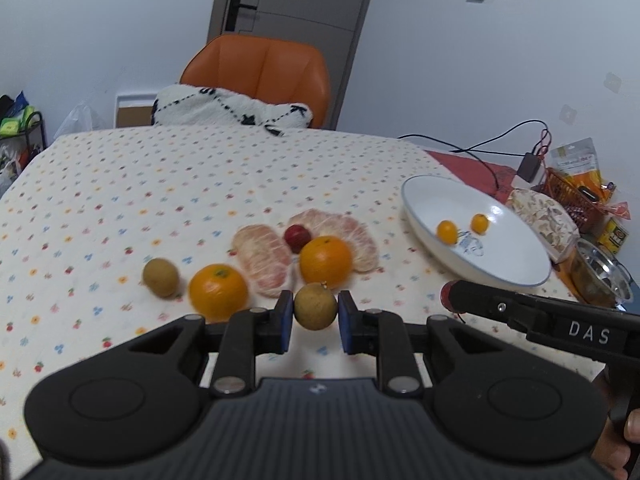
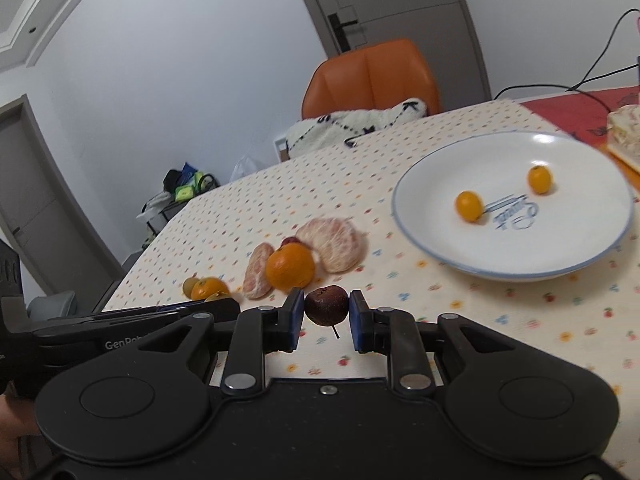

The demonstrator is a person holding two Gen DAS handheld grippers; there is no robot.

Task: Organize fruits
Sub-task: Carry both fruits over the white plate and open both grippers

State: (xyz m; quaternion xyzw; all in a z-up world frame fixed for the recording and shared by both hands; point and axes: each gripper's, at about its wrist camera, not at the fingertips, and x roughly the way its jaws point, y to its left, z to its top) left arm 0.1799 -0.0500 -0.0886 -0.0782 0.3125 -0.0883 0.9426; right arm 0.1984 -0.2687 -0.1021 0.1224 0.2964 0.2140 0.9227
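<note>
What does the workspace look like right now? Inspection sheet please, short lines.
Surface: table under a dotted cloth.
Job's things: white plate holds two kumquats; two oranges, peeled pomelo pieces, a brown fruit and a red fruit lie on the cloth.
Clutter: snack bags, metal bowl at the right edge.
Grippers: left gripper shut on a brown round fruit; right gripper shut on a dark red fruit.
Cables: black cable to an adapter.
Surroundings: orange chair, door.
</note>
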